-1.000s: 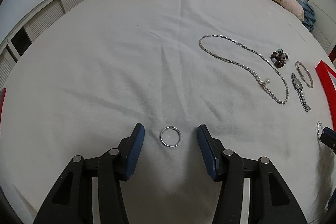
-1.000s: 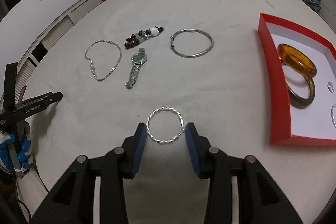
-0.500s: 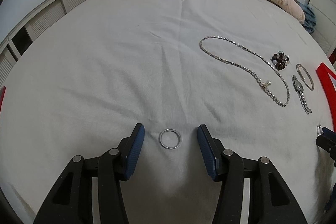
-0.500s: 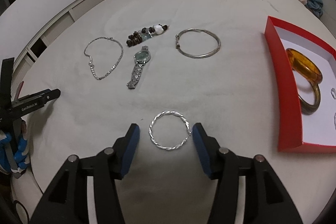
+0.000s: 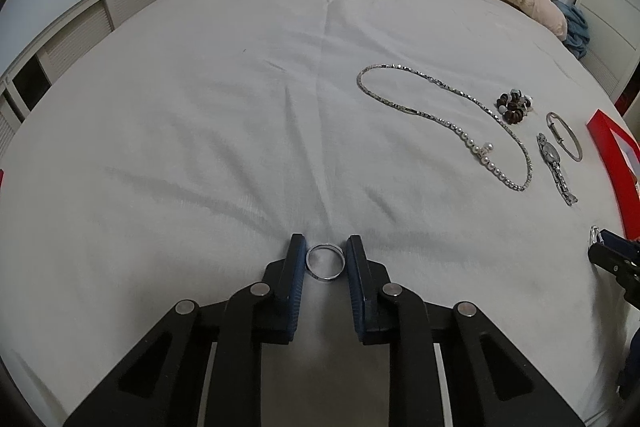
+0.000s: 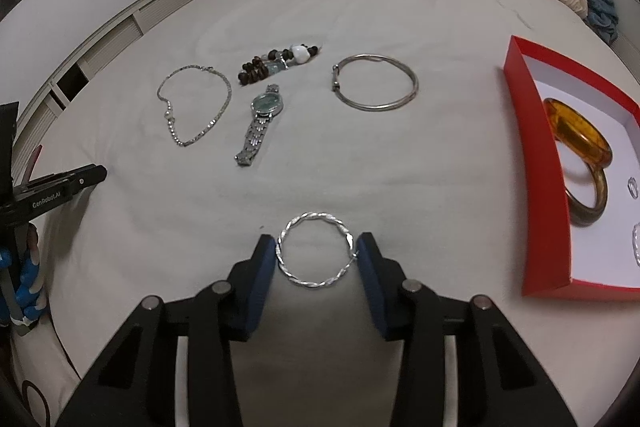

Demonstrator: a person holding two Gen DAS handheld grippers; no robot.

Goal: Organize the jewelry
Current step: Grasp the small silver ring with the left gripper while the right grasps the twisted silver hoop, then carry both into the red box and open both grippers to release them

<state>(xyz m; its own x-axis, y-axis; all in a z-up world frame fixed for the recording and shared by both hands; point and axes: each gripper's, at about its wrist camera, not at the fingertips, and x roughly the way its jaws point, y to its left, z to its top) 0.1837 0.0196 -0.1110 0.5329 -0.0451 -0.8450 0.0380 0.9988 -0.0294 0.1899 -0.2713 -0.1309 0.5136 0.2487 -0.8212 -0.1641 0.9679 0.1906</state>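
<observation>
With both jaws just closing, left gripper (image 5: 325,254) pinches the small silver ring (image 5: 325,262) on the bed and right gripper (image 6: 317,254) clamps the twisted bangle (image 6: 315,251) — pick step — next needs a clean lift toward the red box (image 6: 538,163).

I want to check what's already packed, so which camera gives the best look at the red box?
The right wrist view. There the red box shows its near wall and white inside, with an amber bangle leaning on a darker bangle. The left wrist view catches only a red sliver of the box at its right edge, contents hidden.
</observation>
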